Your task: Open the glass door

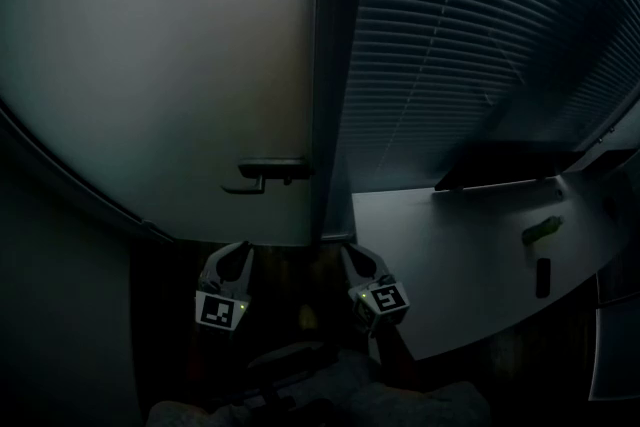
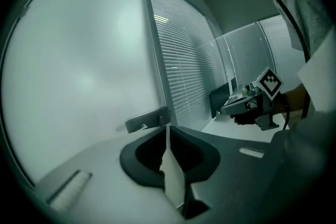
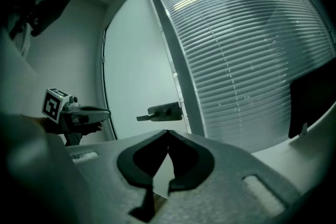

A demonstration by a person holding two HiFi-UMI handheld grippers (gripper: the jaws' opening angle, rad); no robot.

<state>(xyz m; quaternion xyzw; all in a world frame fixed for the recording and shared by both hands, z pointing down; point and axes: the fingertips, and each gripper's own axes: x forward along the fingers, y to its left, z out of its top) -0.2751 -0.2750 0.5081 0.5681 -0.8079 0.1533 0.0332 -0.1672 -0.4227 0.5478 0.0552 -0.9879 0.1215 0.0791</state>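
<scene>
Two grippers sit near me, low before the door (image 1: 160,65). The left gripper (image 1: 231,256) is a crack apart and empty, the right gripper (image 1: 363,259) closed and empty. The handle (image 1: 268,172) at the door's right edge lies beyond both.

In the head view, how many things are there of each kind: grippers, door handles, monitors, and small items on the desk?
Grippers: 2, left gripper, right gripper
Door handle: 1
Monitor: 1
Small items on desk: 2, green item, dark item
Total: 6
</scene>
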